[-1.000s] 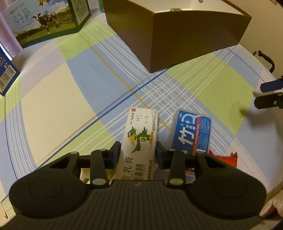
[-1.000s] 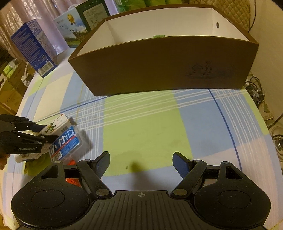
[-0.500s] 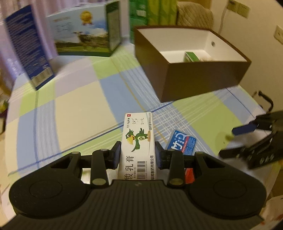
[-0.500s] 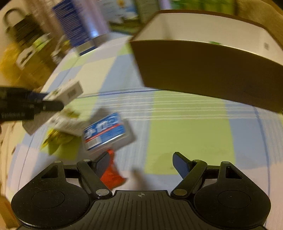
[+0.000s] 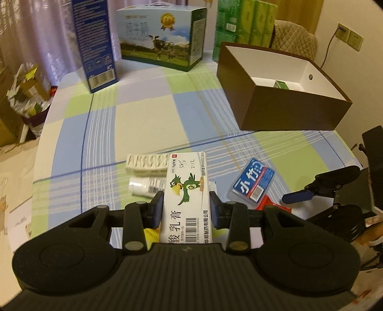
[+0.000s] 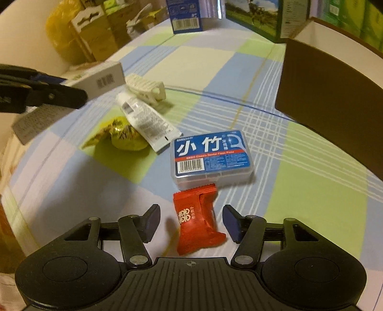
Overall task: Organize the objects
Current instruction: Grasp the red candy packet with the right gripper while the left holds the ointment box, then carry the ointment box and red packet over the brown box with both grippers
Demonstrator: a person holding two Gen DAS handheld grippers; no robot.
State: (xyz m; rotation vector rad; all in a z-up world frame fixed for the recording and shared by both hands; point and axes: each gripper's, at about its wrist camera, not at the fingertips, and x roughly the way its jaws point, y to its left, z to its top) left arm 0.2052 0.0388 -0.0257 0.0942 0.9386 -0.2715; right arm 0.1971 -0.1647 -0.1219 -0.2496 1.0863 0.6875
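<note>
Left gripper point(image 5: 186, 207) clamped on carton point(image 5: 186, 191), now lifted clear | right gripper point(image 6: 190, 223) swung over, jaws apart astride red packet point(image 6: 197, 222) | box point(image 5: 287, 105) next

You're in a lived-in home room: a checked tablecloth point(image 5: 148, 112), a milk carton box point(image 5: 160, 36) and tissue packs point(image 5: 244, 21) at the far edge, a quilted chair point(image 5: 294, 40), curtains point(image 5: 47, 36) far left.

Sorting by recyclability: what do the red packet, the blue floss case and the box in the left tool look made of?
Red packet: glossy film, likely plastic; crimped ends, creases. Floss case: clear hard plastic, see-through rim. Box: printed cardboard, sharp folded edges.
</note>
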